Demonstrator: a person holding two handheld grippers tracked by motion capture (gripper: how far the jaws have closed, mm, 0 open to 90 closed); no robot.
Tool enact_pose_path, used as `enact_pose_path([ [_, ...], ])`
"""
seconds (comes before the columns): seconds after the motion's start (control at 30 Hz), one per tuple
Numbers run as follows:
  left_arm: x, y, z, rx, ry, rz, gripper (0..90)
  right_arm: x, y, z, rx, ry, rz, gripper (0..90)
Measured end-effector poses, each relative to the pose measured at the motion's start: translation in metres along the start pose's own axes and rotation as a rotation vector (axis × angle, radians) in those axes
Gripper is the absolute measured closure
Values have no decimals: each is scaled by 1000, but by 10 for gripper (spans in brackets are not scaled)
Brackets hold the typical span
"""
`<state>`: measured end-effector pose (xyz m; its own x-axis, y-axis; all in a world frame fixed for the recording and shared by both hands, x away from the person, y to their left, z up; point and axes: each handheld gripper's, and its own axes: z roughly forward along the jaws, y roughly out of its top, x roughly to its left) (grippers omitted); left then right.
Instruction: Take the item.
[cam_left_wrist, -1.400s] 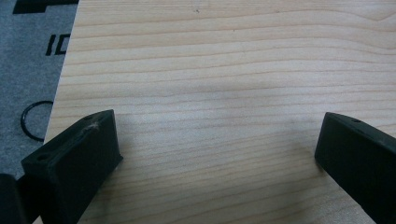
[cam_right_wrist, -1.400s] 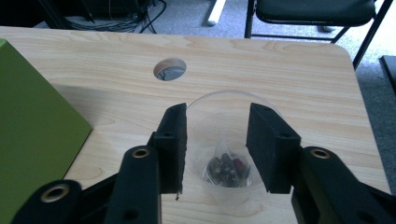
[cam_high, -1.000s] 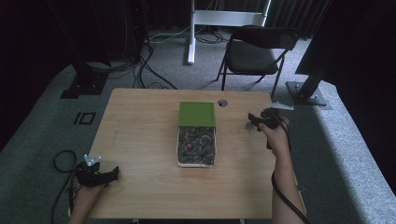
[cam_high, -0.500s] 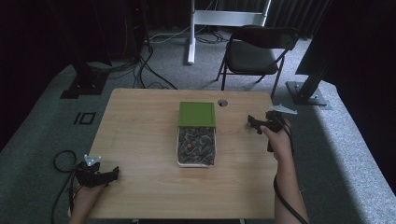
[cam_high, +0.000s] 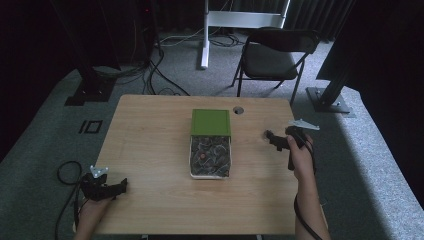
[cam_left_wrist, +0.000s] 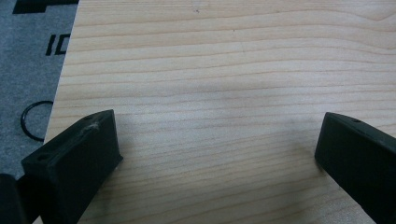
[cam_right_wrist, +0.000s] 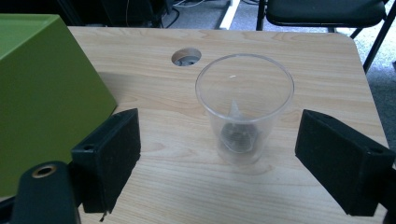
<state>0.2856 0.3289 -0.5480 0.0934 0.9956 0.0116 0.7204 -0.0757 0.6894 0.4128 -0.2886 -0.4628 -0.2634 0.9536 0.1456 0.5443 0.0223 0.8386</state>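
Observation:
A clear plastic cup (cam_right_wrist: 243, 105) stands upright on the wooden table (cam_high: 150, 150), with something small and dark at its bottom. My right gripper (cam_right_wrist: 222, 137) is open, one jaw on each side of the cup, neither touching it. In the high view, the right gripper (cam_high: 270, 136) sits right of a green box (cam_high: 211, 122) at the table's middle. A white-rimmed tray (cam_high: 191, 165) of dark mixed bits lies against the box's near side. My left gripper (cam_high: 121, 186) is open and empty over bare wood near the front left corner; the left gripper (cam_left_wrist: 219, 135) view shows only wood grain between its jaws.
A round cable hole (cam_high: 238, 109) is in the tabletop behind the cup. The green box (cam_right_wrist: 46, 84) rises close beside the right gripper's left jaw. A folding chair (cam_high: 275, 55) stands beyond the table. A black cable loop (cam_high: 67, 172) lies on the floor at the left.
My right gripper and hand have drifted a little toward the table's near edge. The left gripper, box and tray have stayed still.

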Motion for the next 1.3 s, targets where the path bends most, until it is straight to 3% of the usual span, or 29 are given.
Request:
enact_pose_path([
  [0.1,0,0,0,0,0,0,3,0,-5,-3,-13,6,15,144],
  [0.5,0,0,0,0,0,0,3,0,-29,-14,-25,-2,-10,144],
  [1.3,0,0,0,0,0,0,3,7,-81,-24,59,34,-69,145],
])
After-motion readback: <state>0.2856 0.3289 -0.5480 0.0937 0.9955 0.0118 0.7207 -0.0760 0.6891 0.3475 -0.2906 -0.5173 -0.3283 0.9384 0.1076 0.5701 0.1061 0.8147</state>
